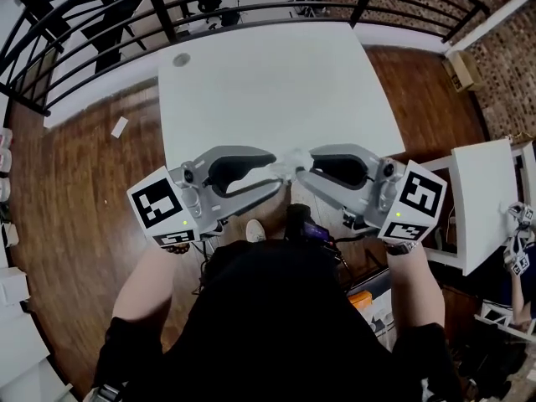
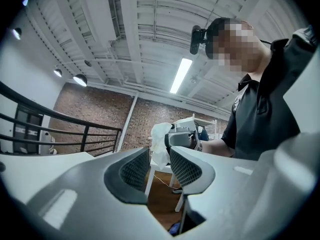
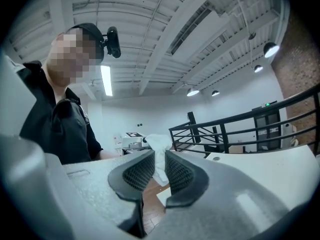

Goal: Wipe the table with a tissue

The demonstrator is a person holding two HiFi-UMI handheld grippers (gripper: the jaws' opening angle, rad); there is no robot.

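Observation:
The white tissue hangs crumpled between the two grippers, just above the near edge of the white table. My right gripper is shut on it; in the right gripper view the tissue sits pinched between the meshed pads of that gripper. My left gripper faces it from the left with its jaws open and nothing between them. Through the left gripper, the tissue shows beyond the tips, held by the right gripper.
A small grey disc lies at the table's far left corner. A black railing runs behind the table. Wooden floor with a scrap of paper lies to the left; a second white table stands at right.

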